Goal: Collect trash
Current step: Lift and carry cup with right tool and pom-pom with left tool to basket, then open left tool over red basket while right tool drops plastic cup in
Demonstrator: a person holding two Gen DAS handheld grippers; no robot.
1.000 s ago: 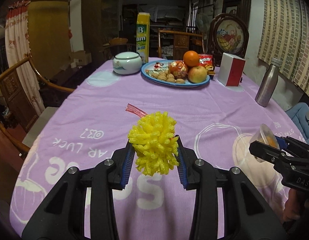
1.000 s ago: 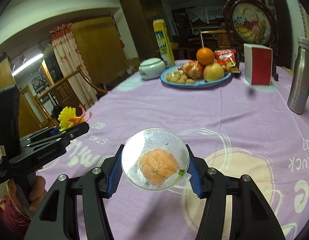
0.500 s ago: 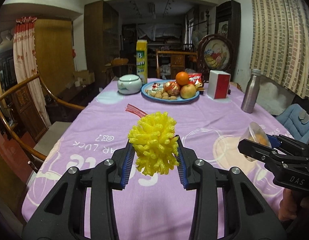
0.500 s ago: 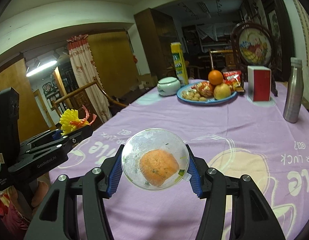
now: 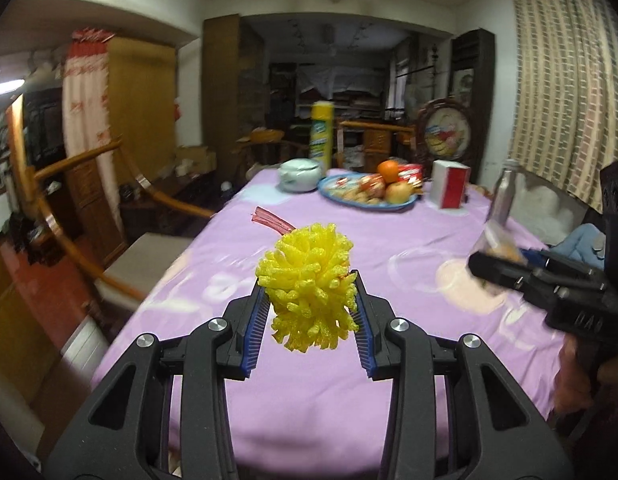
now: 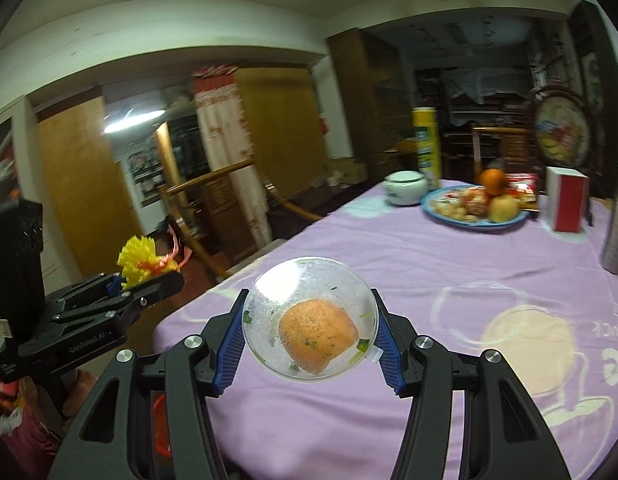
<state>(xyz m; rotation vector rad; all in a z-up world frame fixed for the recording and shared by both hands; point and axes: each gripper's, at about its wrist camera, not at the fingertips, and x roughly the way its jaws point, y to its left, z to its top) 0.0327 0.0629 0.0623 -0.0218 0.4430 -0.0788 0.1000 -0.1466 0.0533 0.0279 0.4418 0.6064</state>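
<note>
While both tools hung above the near end of the worktop, which was draped in a lilac cloth printed with pale cartoon shapes and lettering, each had a piece of rubbish clamped in it. The left hand-held gripper was squeezed nearly together on a frilly yellow foam fruit net, its blue ribbed pads pressing into either flank of the bundle, with a strip of pink ribbon trailing off the far side. From the other camera the same yellow bundle sat at the tip of that tool, out past the worktop's left edge.

The right hand-held gripper stood about half spread, its blue pads bearing on the rim of a round clear plastic lid-like cup smeared with orange residue and green flecks. It was held in the air over the worktop's near corner. A person's hand could be glimpsed under that tool's handle.

Further back on the worktop sat a blue plate of fruit and snacks, a white lidded ceramic jar, a tall yellow carton, a red-and-white box and a silver metal bottle. A curved wooden chair stood at the left side.
</note>
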